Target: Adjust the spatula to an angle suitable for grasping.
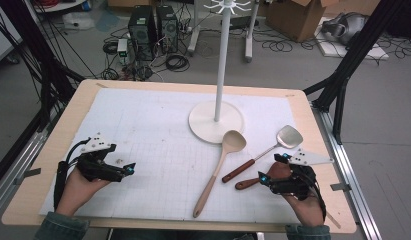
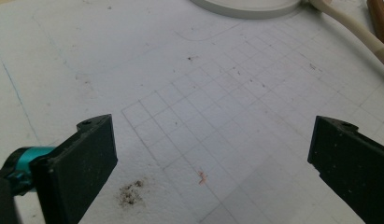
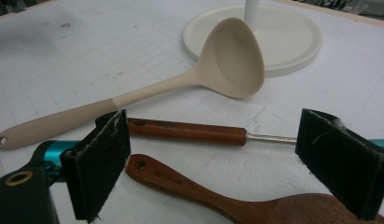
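My left gripper (image 1: 127, 169) rests at the mat's front left, held by a hand. Its jaws stand wide open over bare gridded mat (image 2: 210, 140). At the front right, a hand holds my right gripper (image 1: 271, 168) open (image 3: 213, 144), and its pads touch nothing. Between and just beyond its jaws lie the red-brown handle of a metal spatula (image 3: 187, 132) (image 1: 285, 137) and the handle of a dark wooden utensil (image 3: 180, 184) (image 1: 245, 184). A cream ladle (image 1: 220, 167) (image 3: 231, 60) lies left of them, its bowl near the stand.
A white rack stand (image 1: 222, 60) rises from a round base (image 1: 208, 125) (image 3: 283, 32) at the mat's middle back. The white gridded mat (image 1: 143, 130) covers a wooden table (image 1: 53, 150). Computers, cables and boxes sit on the floor beyond.
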Action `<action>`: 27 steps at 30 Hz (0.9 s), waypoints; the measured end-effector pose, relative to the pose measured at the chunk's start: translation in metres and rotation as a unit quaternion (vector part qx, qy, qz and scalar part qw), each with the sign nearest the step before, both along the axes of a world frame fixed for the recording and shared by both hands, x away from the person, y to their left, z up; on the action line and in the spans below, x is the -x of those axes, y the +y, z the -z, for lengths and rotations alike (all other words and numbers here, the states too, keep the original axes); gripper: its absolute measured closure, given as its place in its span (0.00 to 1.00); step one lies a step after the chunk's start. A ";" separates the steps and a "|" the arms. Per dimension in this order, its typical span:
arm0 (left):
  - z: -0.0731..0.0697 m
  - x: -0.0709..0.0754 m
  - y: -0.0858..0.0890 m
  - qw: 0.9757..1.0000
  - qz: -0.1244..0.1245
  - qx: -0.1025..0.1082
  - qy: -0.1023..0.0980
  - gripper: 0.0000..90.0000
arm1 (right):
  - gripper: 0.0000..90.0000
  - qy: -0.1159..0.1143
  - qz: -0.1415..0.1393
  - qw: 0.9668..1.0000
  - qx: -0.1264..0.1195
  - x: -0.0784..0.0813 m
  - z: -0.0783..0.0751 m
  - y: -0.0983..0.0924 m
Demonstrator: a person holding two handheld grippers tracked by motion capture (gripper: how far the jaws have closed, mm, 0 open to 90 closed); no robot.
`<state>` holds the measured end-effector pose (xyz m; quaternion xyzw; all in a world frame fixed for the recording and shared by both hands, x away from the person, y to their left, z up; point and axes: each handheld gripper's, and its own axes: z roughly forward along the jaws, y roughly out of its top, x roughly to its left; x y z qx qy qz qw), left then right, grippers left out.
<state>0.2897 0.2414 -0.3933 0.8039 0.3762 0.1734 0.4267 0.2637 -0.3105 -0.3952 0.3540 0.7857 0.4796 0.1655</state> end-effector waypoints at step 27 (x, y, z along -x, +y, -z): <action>0.003 -0.001 0.001 1.000 0.001 0.007 0.008 0.02 | 0.11 0.023 -0.027 0.999 0.016 -0.011 -0.008 -0.003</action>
